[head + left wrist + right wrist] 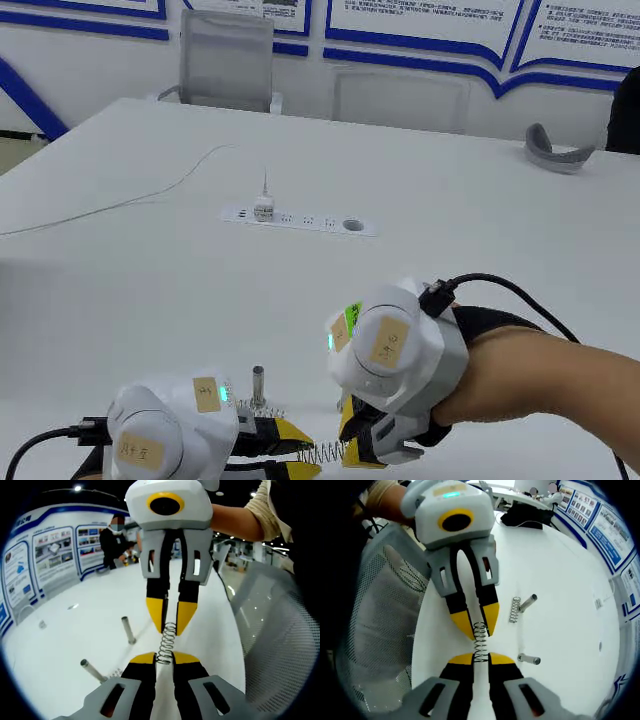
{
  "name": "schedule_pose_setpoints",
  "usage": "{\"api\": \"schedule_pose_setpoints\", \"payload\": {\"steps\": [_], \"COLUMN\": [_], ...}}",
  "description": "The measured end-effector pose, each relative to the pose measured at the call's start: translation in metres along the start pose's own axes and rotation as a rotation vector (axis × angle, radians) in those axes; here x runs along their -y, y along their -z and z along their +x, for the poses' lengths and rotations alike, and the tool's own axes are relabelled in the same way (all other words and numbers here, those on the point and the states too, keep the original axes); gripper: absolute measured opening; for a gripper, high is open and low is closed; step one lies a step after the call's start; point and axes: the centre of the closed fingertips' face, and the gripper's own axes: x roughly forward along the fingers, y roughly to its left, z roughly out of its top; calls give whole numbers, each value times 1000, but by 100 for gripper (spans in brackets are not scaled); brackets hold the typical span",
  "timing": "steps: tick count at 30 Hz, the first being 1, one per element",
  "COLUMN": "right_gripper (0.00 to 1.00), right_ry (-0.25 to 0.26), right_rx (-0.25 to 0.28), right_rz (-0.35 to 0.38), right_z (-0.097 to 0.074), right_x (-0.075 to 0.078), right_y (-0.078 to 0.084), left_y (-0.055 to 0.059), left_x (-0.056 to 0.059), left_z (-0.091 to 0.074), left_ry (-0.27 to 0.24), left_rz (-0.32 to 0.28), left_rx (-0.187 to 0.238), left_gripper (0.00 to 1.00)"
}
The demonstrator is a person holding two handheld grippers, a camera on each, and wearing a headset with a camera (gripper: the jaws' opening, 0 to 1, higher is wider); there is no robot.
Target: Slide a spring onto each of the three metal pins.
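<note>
Spring (166, 641) sits stretched at lower centre of the left gripper view, one end clenched by the left gripper (165, 658) below, the other by the right gripper (170, 626) above. White table (75, 630) lies beneath, mesh chair back (270, 630) at right. Left of it, clear, stand far pin (128, 630) and near pin (92, 670). Loose spring (515, 609) lies beside one pin in the right gripper view.
</note>
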Motion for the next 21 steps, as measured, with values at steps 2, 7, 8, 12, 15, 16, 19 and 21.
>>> {"api": "schedule_pose_setpoints", "payload": {"steps": [2, 7, 8, 12, 15, 16, 19, 21], "right_gripper": [12, 12, 12, 12, 12, 12, 12, 12], "right_ry": [4, 10, 11, 16, 18, 19, 21, 20], "right_rx": [2, 14, 18, 29, 35, 36, 42, 50], "right_rz": [-8, -19, -20, -26, -32, -35, -40, -41], "right_z": [-2, -8, -9, -11, -13, -13, -14, -15], "right_x": [0, 0, 0, 0, -1, -1, -1, -1], "right_y": [-2, -10, -11, -17, -20, -21, -24, -27], "left_y": [0, 1, 1, 1, 0, 0, 0, 0], "left_x": [0, 0, 1, 1, 1, 1, 2, 2], "left_z": [0, 0, -1, -1, -1, -1, -1, -1], "left_ry": [0, 0, 0, 2, 3, 3, 4, 5], "left_rz": [1, 1, 2, 3, 5, 6, 6, 8], "left_rx": [-1, -3, -3, -3, -2, -1, 0, 0], "left_gripper": [12, 12, 12, 12, 11, 11, 11, 11]}}
